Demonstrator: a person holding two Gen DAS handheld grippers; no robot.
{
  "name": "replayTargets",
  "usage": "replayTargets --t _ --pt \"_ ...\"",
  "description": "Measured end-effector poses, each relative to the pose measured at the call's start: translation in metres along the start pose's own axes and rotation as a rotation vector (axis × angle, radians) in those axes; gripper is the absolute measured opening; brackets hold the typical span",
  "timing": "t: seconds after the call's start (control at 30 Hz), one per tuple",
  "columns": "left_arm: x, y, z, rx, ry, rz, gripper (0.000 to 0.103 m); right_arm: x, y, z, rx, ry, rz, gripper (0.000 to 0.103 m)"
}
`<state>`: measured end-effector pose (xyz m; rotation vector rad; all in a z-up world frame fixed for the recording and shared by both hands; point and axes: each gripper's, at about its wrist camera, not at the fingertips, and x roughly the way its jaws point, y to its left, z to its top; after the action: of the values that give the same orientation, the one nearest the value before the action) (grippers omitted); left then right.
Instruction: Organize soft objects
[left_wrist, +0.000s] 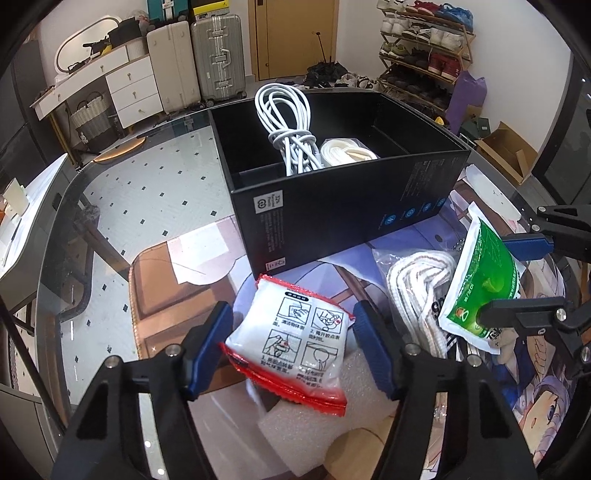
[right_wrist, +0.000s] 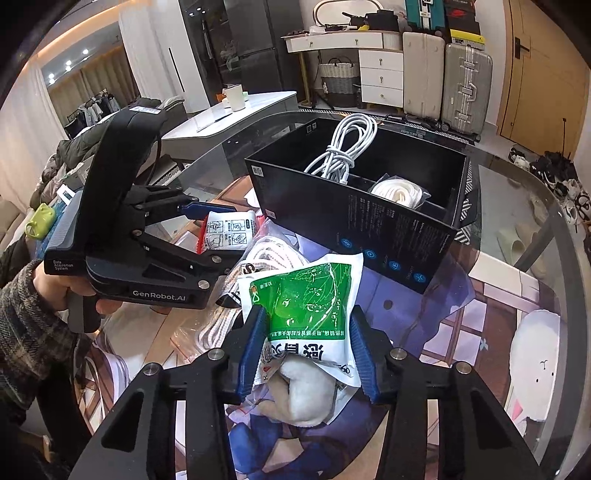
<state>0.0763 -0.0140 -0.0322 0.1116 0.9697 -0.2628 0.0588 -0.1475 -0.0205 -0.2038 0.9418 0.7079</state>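
- Red-edged white pouch (left_wrist: 291, 343): a flat sealed packet printed with four instruction panels, in front of the black box (left_wrist: 332, 221), off that box's near left corner. It sat tilted between the pads of the left gripper (left_wrist: 291, 347), which pinched it across its width.
- Handling, as judged: light, soft and crushable, with a slick film skin; a grip across the padded middle should hold better than one on the thin sealed edge.
- Green-and-white pouch (right_wrist: 314, 306): a like packet in front of the black box's near long wall, toward its right end. The right gripper (right_wrist: 306, 354) was pressed onto its lower half, one pad on each side.
- Handling, as judged: light and limp; the free upper part would likely flop if swung fast.
- Cream plush piece (right_wrist: 303, 391): below the green pouch, between the right gripper's pads; whether it was gripped too could not be told.
- Bagged white rope (left_wrist: 417, 284): loose coils in clear film, on the table between the two pouches, in front of the box.
- Black box, contents: a bundled white cable (left_wrist: 288, 125) in the left compartment, a bagged white coil (left_wrist: 347, 151) in the middle one; the right compartment showed nothing in it.
- Glass table (left_wrist: 129, 206): bore the box, over a printed mat (left_wrist: 535, 387).
- A hand (right_wrist: 70, 288) in a plaid sleeve held the left gripper's handle.
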Motion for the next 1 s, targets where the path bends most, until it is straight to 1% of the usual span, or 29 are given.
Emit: replayTargets --t 0.03,0.2,0.23,0.33,0.57,1.0 --pt "-0.001 0.000 0.000 0.002 -0.003 0.000 0.058 -0.001 -0.001 0.000 0.005 -0.002 0.004 0.041" --pt "-0.004 -0.005 -0.001 0.017 -0.002 0.012 0.053 -0.004 -0.003 -0.002 0.018 -0.004 0.018 0.038" --pt "-0.004 -0.006 -0.001 0.019 -0.003 0.016 0.053 -0.005 -0.004 -0.002 0.023 -0.008 0.021 0.035" --pt "-0.005 -0.005 -0.001 0.005 -0.006 0.010 0.051 -0.009 -0.008 -0.001 0.047 -0.016 0.039 0.032" --pt "-0.014 -0.006 0.002 0.001 -0.017 0.004 0.050 -0.018 -0.014 0.003 0.073 -0.037 0.049 0.032" --pt "-0.031 -0.013 0.000 -0.014 -0.031 0.018 0.048 -0.030 -0.027 0.000 0.096 -0.043 0.028 0.032"
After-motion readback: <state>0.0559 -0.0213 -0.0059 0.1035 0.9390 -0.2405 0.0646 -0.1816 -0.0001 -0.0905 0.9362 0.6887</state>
